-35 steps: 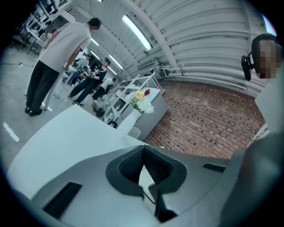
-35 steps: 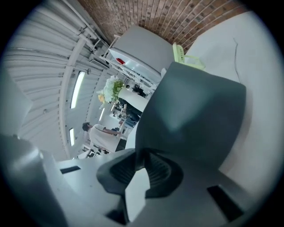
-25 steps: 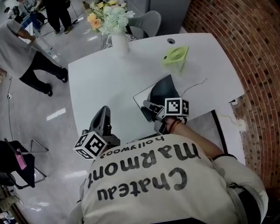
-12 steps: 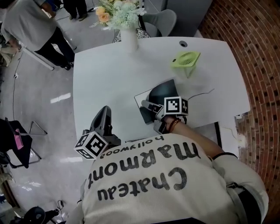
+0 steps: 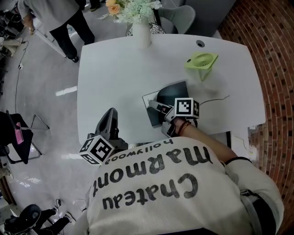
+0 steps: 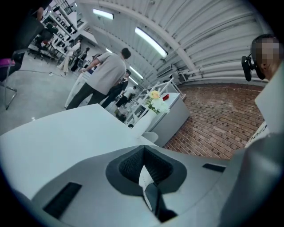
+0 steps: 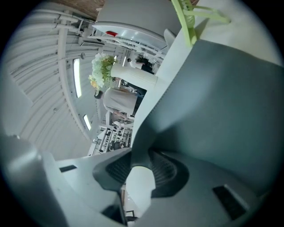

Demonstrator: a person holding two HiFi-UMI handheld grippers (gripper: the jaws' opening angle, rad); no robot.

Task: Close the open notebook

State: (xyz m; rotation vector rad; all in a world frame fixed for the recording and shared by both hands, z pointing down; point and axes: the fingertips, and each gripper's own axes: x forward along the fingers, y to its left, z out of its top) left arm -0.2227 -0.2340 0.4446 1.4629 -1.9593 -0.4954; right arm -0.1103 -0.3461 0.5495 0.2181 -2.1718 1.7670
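The notebook lies near the front edge of the white table (image 5: 115, 69), its dark cover (image 5: 172, 94) lifted and curved above a strip of white page (image 5: 149, 97). My right gripper (image 5: 156, 108) reaches the notebook from the near side. In the right gripper view the cover (image 7: 213, 102) fills the right half, and its edge runs in between the jaws of the right gripper (image 7: 142, 164), which are opening. My left gripper (image 5: 110, 115) hovers at the table's front left, apart from the notebook. In the left gripper view the left gripper (image 6: 144, 153) has its pads together on nothing.
A green desk fan (image 5: 202, 62) stands behind the notebook, and a thin cable (image 5: 216, 99) trails to its right. A white vase of flowers (image 5: 141, 33) sits at the far edge. A person (image 5: 55, 13) stands beyond the far left corner. A brick surface (image 5: 275, 69) borders the right.
The head view has shifted, so the table sits higher and more to the right in the picture. Both grippers stay about where they were, and the cover is still raised.
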